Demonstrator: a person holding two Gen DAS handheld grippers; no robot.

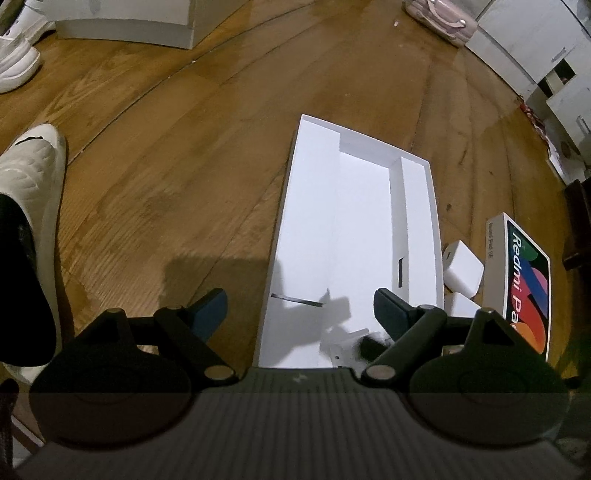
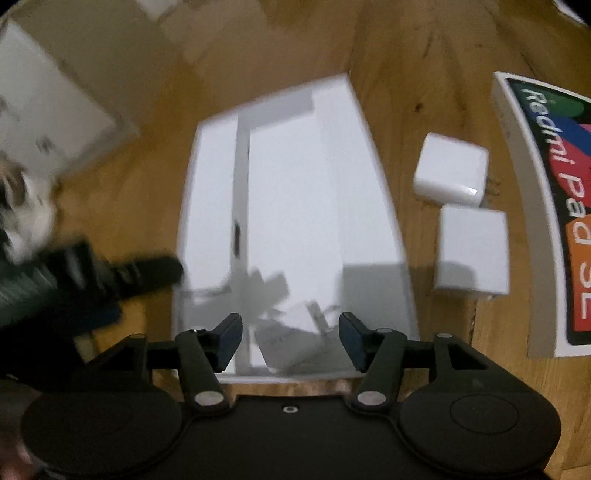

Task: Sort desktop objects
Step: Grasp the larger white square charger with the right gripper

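White box tray (image 2: 295,192) on wood floor; left gripper (image 1: 301,314), right gripper (image 2: 290,341) both spread apart.

Wooden plank floor (image 1: 166,155) across the whole frame, warm brown with a dull sheen and dark knots. White cabinet base (image 1: 129,22) at upper left, white shoes (image 1: 14,62) beside it at the left edge. White cupboards (image 1: 546,48) along the upper right, a pale pink bag (image 1: 439,16) at top. Hard shadows at lower centre.
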